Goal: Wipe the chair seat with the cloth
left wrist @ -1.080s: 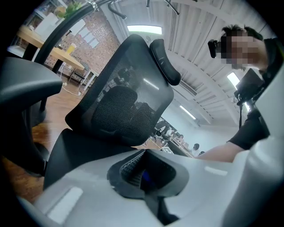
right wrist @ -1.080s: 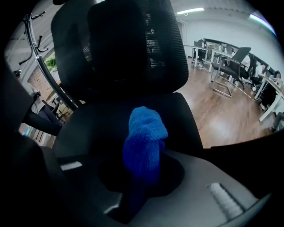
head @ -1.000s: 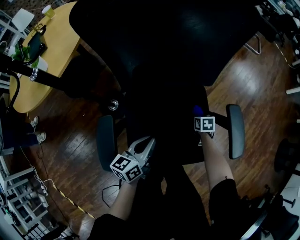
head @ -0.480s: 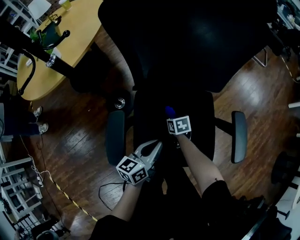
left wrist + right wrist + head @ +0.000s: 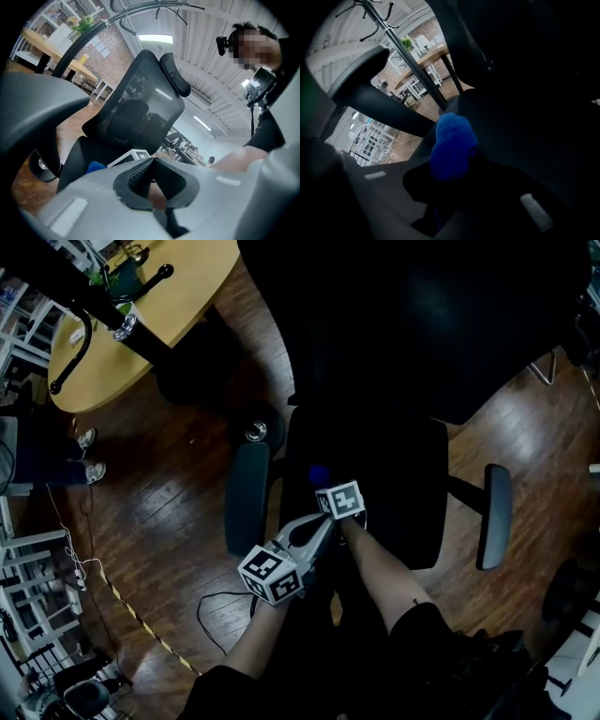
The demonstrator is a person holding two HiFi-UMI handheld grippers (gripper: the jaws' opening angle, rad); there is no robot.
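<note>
The dark wooden floor (image 5: pixel 159 512) carries the chair (image 5: pixel 394 484) just ahead of the left gripper (image 5: pixel 319 524), a round table (image 5: pixel 159 306) far ahead-left, and a black cable (image 5: pixel 201 620) behind.

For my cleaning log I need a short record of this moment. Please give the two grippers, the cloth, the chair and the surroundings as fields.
right gripper: fingers shut on the blue cloth
cloth position: over the person's-left part of the black chair seat, close to the armrest
cloth touching seat: cannot tell
left gripper: fingers together, nothing between them, by the seat's front left edge
surroundings: wooden floor, round wooden table
</note>
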